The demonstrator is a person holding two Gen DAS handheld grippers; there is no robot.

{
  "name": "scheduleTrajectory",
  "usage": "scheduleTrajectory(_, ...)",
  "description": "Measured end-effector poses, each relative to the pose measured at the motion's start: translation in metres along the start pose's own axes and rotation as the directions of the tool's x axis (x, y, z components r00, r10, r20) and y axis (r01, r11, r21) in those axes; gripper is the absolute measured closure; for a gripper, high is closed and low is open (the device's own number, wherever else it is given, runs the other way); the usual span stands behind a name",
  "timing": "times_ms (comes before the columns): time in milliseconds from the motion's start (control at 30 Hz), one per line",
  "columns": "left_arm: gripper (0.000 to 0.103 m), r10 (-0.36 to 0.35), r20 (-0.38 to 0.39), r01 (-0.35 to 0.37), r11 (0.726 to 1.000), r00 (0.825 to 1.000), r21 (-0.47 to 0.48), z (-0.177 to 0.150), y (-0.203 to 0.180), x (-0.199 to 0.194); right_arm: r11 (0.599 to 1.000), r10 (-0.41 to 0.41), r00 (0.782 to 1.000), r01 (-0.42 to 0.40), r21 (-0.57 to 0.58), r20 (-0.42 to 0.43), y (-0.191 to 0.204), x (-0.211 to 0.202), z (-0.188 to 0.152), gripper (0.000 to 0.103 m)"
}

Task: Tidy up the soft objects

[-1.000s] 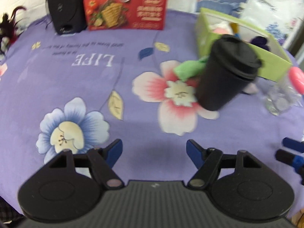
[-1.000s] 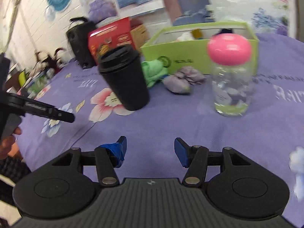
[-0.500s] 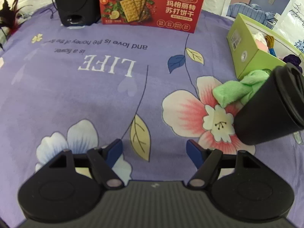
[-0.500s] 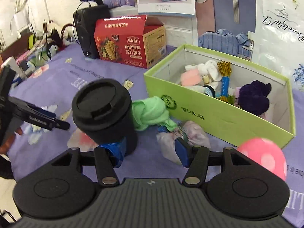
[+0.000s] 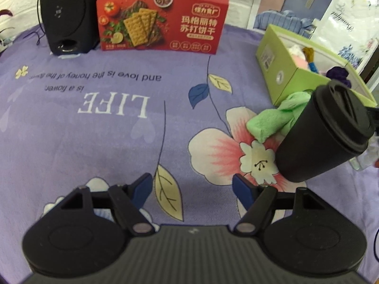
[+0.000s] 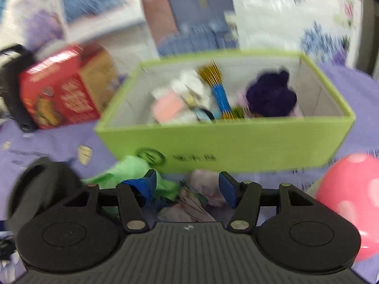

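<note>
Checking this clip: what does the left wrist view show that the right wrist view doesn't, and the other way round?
Only the left wrist view shows the open left gripper over bare purple floral cloth, with the "LIFE" lettering. Only the right wrist view shows the open right gripper above a pale lilac crumpled fabric piece, and the pink white-dotted lid. Both show the lime-green cardboard box, green plush cloth, black lidded cup, red cracker box and black speaker.
</note>
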State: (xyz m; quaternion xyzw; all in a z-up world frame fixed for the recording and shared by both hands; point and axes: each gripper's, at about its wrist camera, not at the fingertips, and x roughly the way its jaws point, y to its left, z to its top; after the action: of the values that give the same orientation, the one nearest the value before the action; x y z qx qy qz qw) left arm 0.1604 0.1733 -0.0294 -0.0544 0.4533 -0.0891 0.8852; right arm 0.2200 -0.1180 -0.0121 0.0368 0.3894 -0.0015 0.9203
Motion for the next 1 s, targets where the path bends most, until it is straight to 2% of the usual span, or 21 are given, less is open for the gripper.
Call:
scheduleTrajectory(100, 0.028, -0.014, 0.0, 0.014, 1.0, 1.0, -0.004, -0.003, 0.005, -0.002, 0.997, -0.069, 0.998, 0.069, 0.022, -0.012, 0.0, 0.015, -0.001, 0.059)
scheduleTrajectory(167, 0.028, -0.017, -0.001, 0.017, 1.0, 1.0, -0.005, -0.004, 0.009, -0.002, 0.995, -0.099, 0.993, 0.101, 0.027, -0.057, 0.0, 0.029, -0.002, 0.058)
scheduleTrajectory(200, 0.028, -0.018, 0.001, 0.018, 1.0, 1.0, -0.007, -0.005, 0.011, -0.003, 0.994, -0.104, 0.991, 0.106, 0.012, -0.081, 0.002, 0.035, -0.003, 0.055)
scheduleTrajectory(333, 0.028, -0.011, 0.018, 0.011, 1.0, 1.0, -0.011, -0.005, 0.016, -0.01, 0.99, -0.137, 0.985, 0.132, -0.059, -0.104, 0.01, 0.032, -0.011, 0.054)
scheduleTrajectory(467, 0.028, 0.004, 0.042, -0.003, 1.0, 0.999, -0.009, -0.001, 0.016, -0.02, 0.997, -0.067, 0.989, 0.062, -0.038, -0.136, 0.001, 0.018, -0.027, 0.054)
scheduleTrajectory(633, 0.028, 0.03, 0.058, -0.031, 0.999, 0.998, 0.019, 0.003, 0.005, -0.027, 0.995, -0.014, 0.988, -0.001, -0.102, -0.152, 0.002, -0.009, -0.053, 0.053)
scheduleTrajectory(1000, 0.027, 0.073, 0.021, -0.074, 0.996, 0.997, 0.058, 0.002, -0.019, -0.019, 0.964, 0.102, 0.973, -0.148, -0.221, -0.207, -0.016, -0.09, -0.124, 0.048)
